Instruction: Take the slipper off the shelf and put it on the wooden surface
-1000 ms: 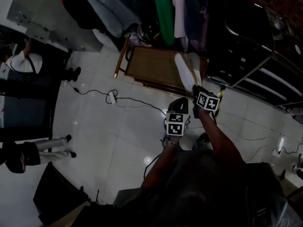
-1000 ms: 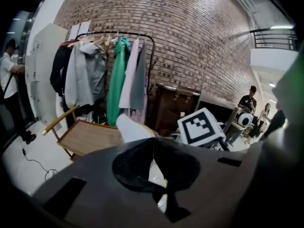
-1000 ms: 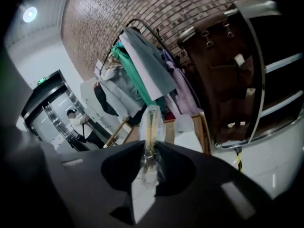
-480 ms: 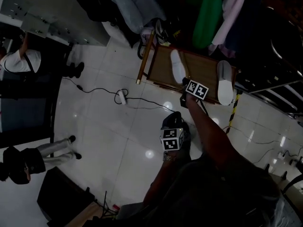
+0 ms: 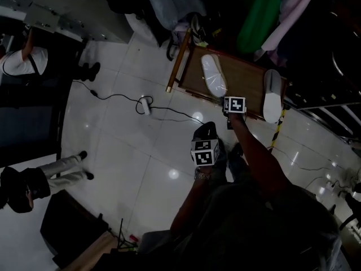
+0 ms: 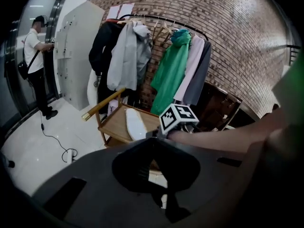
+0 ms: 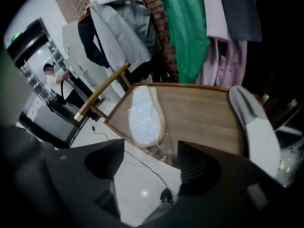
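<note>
A white slipper (image 5: 214, 75) in clear plastic wrap lies on the left part of the low wooden surface (image 5: 245, 82). A second pale slipper (image 5: 272, 95) lies at that surface's right end. My right gripper (image 5: 229, 99) is at the near edge of the wood, its jaws opening. In the right gripper view the wrapped slipper (image 7: 145, 115) sits just beyond the right gripper (image 7: 149, 158), with only the loose end of the plastic reaching between the pads. My left gripper (image 5: 207, 131) hangs lower over the floor, shut and empty. The left gripper view shows the slipper (image 6: 134, 124) past it.
A rack of hanging clothes (image 5: 259, 16) stands behind the wooden surface, and a dark shelf (image 5: 338, 78) is at the right. A cable with a power strip (image 5: 145, 104) crosses the white tiles. People (image 5: 22, 61) stand at the left.
The right gripper carried the slipper from the wood's right side to its left, laid it down and let go. Its jaws have spread. The left gripper stayed low.
</note>
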The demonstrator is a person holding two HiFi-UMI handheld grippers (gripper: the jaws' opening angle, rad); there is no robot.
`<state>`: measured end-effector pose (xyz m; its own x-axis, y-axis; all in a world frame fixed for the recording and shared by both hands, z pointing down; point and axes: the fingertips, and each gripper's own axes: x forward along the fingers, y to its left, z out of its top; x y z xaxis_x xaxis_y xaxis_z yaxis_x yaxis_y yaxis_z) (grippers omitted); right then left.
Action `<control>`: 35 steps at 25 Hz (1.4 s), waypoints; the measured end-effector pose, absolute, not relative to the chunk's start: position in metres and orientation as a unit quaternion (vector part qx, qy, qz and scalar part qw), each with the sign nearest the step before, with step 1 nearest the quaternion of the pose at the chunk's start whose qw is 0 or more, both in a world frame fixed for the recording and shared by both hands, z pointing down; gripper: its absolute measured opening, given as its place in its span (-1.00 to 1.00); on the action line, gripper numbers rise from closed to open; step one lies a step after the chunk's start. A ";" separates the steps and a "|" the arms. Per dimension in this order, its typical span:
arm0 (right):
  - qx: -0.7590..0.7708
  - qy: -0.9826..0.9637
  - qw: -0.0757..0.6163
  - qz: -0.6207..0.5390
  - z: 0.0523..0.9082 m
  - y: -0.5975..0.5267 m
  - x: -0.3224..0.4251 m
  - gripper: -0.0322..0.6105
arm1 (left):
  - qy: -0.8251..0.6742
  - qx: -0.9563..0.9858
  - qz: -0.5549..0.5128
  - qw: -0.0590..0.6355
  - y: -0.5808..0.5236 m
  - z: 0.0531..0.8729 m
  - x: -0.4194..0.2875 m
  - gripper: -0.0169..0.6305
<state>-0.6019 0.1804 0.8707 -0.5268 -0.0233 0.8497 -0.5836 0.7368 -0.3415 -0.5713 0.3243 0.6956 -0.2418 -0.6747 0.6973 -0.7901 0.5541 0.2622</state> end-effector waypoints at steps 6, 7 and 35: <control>0.198 -0.847 0.409 0.277 0.775 0.155 -0.507 -0.61 | -0.774 0.507 0.065 0.373 0.249 0.659 -0.561 -0.93; 0.202 -0.854 0.390 0.278 0.750 0.150 -0.497 -0.75 | -0.773 0.512 0.062 0.370 0.235 0.651 -0.556 -0.93; 0.240 -0.909 0.274 0.204 0.585 0.111 -0.407 -0.75 | -0.714 0.629 0.080 0.298 0.130 0.567 -0.437 -0.93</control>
